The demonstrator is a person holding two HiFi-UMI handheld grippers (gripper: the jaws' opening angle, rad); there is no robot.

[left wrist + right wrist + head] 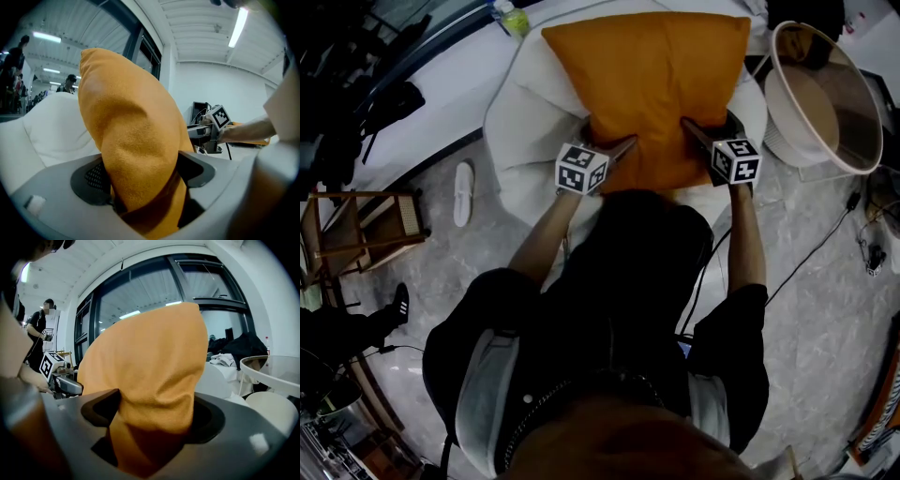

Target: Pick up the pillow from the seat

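Observation:
An orange pillow (647, 84) lies on a white cushioned seat (525, 122). My left gripper (623, 145) clamps the pillow's near left edge, and my right gripper (694, 131) clamps its near right edge. In the left gripper view the pillow (126, 131) bulges up between the jaws of the left gripper (140, 187), its fabric pinched from both sides, and the right gripper (211, 126) shows beyond it. The right gripper view has the pillow (150, 366) squeezed the same way in the right gripper (150, 427), with the left gripper (58, 373) at the far left.
A round white basket (825, 103) stands right of the seat. A white slipper (463, 192) lies on the grey floor to the left, near a wooden chair (366, 225). A cable (825, 234) runs across the floor at right. A person (40, 333) stands in the background.

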